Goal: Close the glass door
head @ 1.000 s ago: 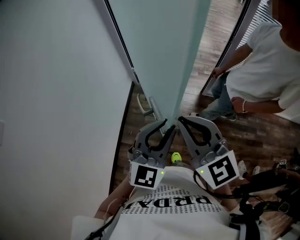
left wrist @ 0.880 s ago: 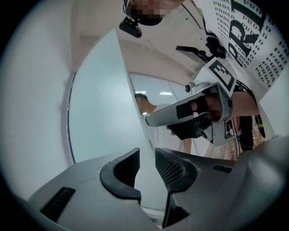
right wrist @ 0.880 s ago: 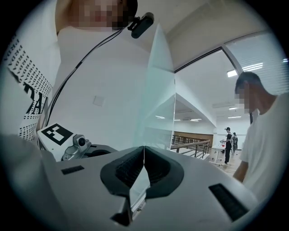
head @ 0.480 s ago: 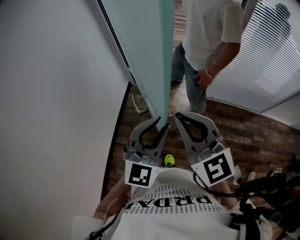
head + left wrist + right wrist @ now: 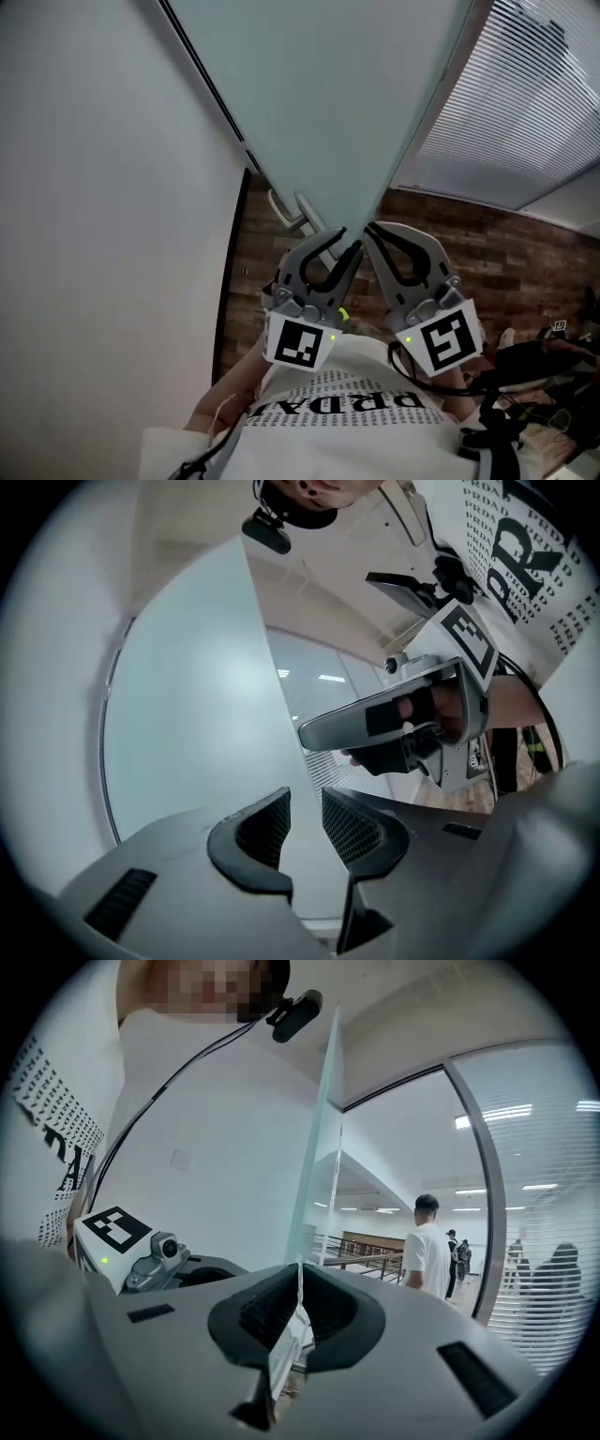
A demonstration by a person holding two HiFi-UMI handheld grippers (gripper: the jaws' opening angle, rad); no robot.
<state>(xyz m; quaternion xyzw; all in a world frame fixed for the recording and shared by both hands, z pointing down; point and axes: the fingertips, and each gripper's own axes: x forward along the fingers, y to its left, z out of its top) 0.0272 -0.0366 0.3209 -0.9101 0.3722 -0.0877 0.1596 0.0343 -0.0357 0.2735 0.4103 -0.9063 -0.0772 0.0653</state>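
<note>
The pale green glass door (image 5: 319, 112) fills the upper middle of the head view, and its free edge slants down to where both grippers meet. My right gripper (image 5: 370, 231) is at that edge. In the right gripper view the thin door edge (image 5: 317, 1147) runs straight into the right gripper (image 5: 300, 1312), whose pads are shut on it. My left gripper (image 5: 345, 246) is beside it, on the door's near face. In its own view the left gripper (image 5: 306, 825) has a narrow gap with only the glass (image 5: 187, 714) behind. A metal handle (image 5: 298, 214) sticks out lower on the door.
A white wall (image 5: 103, 187) is close on the left. A glazed partition with blinds (image 5: 525, 103) is on the right above the wood floor (image 5: 506, 253). Beyond the door, a person in a white shirt (image 5: 429, 1255) stands among others. Dark cables and gear (image 5: 525, 375) lie at the lower right.
The door has swung to the right and now covers the opening where the person in white stood; that person is gone from the head view. Both grippers stayed at the door's edge.
</note>
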